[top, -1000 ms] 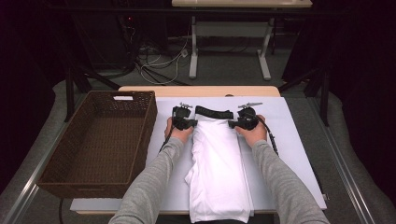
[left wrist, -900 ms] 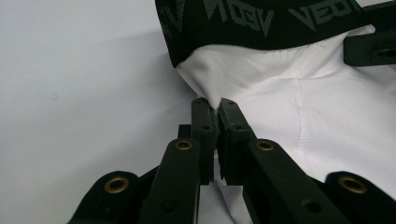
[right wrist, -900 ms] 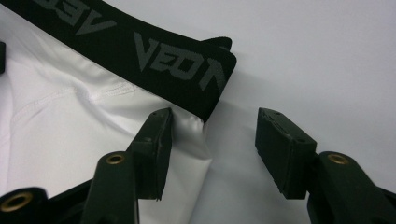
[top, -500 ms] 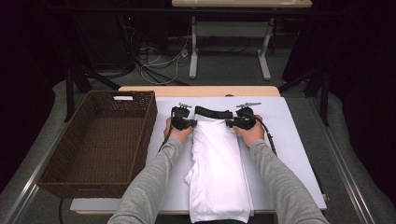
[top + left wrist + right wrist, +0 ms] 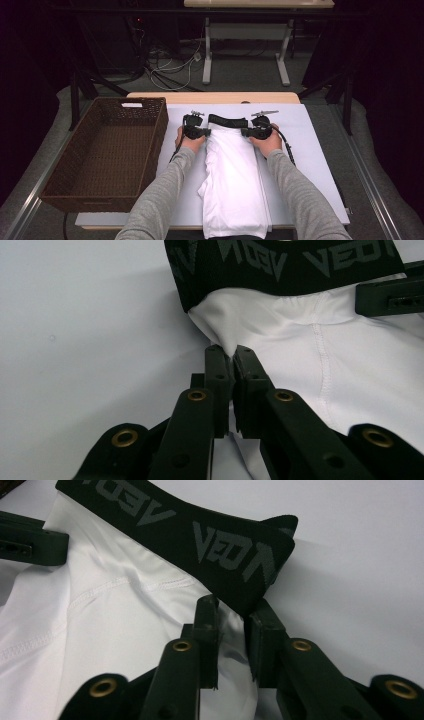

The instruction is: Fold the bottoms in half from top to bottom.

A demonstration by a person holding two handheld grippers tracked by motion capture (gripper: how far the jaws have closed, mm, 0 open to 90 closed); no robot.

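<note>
Garment: white folded trousers (image 5: 234, 185) with a black lettered waistband (image 5: 228, 120) lie lengthwise down the middle of the white table mat (image 5: 312, 150), waistband at the far end, legs running to the near edge.
Left gripper (image 5: 233, 352): its jaws are pressed together on a pinch of white cloth just below the waistband's left corner; in the high view it sits at the garment's far-left corner (image 5: 196, 132).
Right gripper (image 5: 235, 611): its jaws have just been closing, with the edge of the white cloth and the waistband's right end between them; a narrow gap remains, so I would say the pads are not yet pressing, though the angle makes that hard to settle. In the high view it sits at the far-right corner (image 5: 255, 133).
Why held so: a grip at each waist corner would let both hands lift or fold the far end evenly, likely toward the near hem.
Hands: left hand (image 5: 189, 142) and right hand (image 5: 267, 142) rest low on the mat either side of the waist, grey-sleeved forearms angled inward from the near edge, grippers pointing toward each other.
Basket: a brown woven basket (image 5: 65, 165) stands just left of the mat, probably where the folded piece goes.
</note>
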